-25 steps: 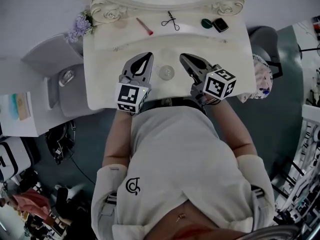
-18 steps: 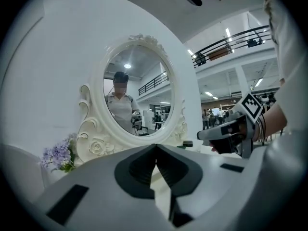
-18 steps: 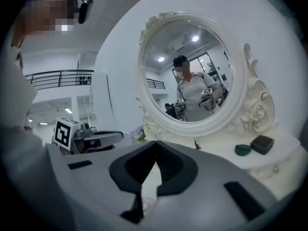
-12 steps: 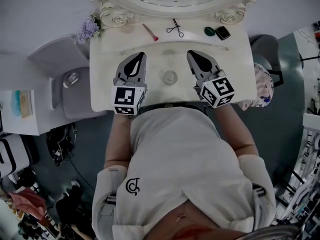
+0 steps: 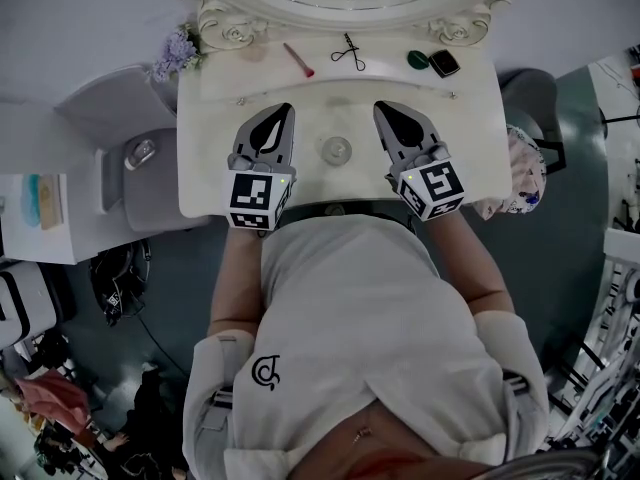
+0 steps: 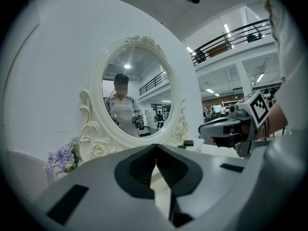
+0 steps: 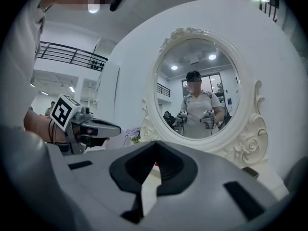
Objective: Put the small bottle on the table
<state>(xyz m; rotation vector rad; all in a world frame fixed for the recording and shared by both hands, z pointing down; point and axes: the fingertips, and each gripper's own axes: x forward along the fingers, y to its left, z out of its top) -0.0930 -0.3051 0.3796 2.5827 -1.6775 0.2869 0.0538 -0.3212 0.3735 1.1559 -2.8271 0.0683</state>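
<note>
Hovering low over the vanity table (image 5: 470, 118), left gripper (image 5: 278, 113) and right gripper (image 5: 388, 110) both closed, empty; small bottle (image 5: 337, 150) apparently upright on it between them, inboard of each, neither arm clearly nearer.

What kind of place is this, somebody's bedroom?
Likely a staged dressing corner inside a large hall, not a home: a white vanity table with an ornate oval mirror and a make-up compact, yet balcony railings and strip lights show behind.
</note>
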